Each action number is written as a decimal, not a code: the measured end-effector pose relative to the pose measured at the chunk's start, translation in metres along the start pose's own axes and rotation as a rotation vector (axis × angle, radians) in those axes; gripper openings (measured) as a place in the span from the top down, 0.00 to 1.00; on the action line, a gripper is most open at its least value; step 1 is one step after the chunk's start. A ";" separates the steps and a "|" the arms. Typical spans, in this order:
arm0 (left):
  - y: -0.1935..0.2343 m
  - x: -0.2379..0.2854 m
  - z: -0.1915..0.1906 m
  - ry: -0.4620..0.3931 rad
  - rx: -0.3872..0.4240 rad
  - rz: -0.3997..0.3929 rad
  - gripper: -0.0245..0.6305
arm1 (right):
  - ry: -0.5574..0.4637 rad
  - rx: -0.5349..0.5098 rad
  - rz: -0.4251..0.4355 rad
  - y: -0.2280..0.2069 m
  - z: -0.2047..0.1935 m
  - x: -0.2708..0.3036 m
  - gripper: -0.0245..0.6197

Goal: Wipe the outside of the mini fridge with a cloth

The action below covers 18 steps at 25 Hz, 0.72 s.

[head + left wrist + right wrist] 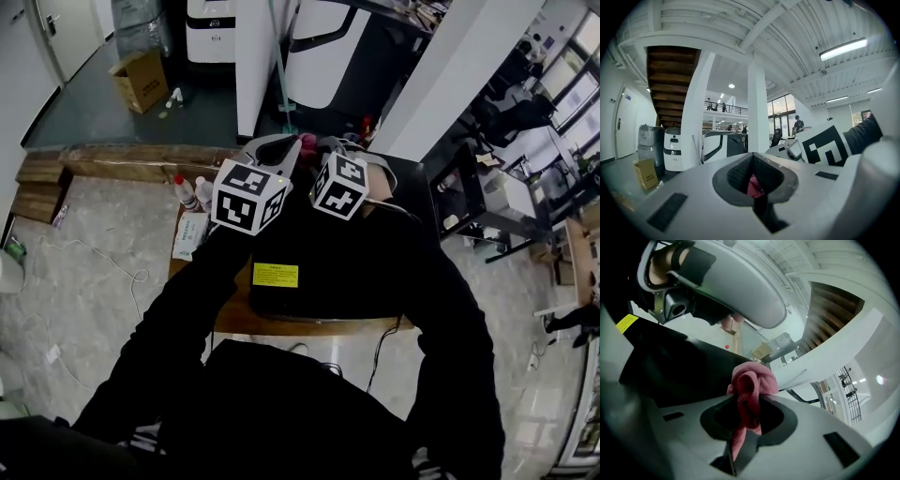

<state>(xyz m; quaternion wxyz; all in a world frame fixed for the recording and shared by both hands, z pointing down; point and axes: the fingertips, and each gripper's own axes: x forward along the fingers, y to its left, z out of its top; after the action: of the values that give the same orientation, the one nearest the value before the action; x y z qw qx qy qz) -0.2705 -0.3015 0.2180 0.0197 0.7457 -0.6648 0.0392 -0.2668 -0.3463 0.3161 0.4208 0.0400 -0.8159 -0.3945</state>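
Observation:
A black mini fridge (319,272) with a yellow label (275,275) stands on a wooden table, right below me. Both grippers are raised over its far top edge, tips close together. The pink cloth (309,142) shows between them. In the right gripper view, my right gripper (745,427) is shut on the cloth (752,380), which bunches out past the jaws above the fridge's black top (670,362). The left gripper's grey housing (731,282) hangs overhead there. My left gripper (754,185) is shut too, with a small fold of pink cloth (753,186) in its jaws.
The table's edge (309,326) shows in front of the fridge. Two small bottles (187,192) and a wipes pack (190,234) sit at its left end. A cardboard box (141,80), white machines (211,28) and a column (258,56) stand beyond. A black desk (469,197) is at right.

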 end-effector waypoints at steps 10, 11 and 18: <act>-0.061 0.017 0.009 0.015 0.012 -0.036 0.95 | 0.055 0.015 -0.007 -0.006 -0.064 -0.029 0.83; -0.068 0.019 0.010 0.013 0.011 -0.041 0.95 | 0.060 0.012 -0.011 -0.006 -0.070 -0.032 0.83; -0.115 0.030 0.019 -0.006 -0.003 -0.074 0.95 | 0.085 0.040 -0.026 -0.013 -0.117 -0.053 0.83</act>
<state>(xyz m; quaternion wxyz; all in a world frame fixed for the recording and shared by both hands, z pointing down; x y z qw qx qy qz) -0.1522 -0.3192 0.2038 0.0204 0.7697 -0.6371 0.0353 -0.1519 -0.4060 0.3115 0.4490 0.0754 -0.8045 -0.3815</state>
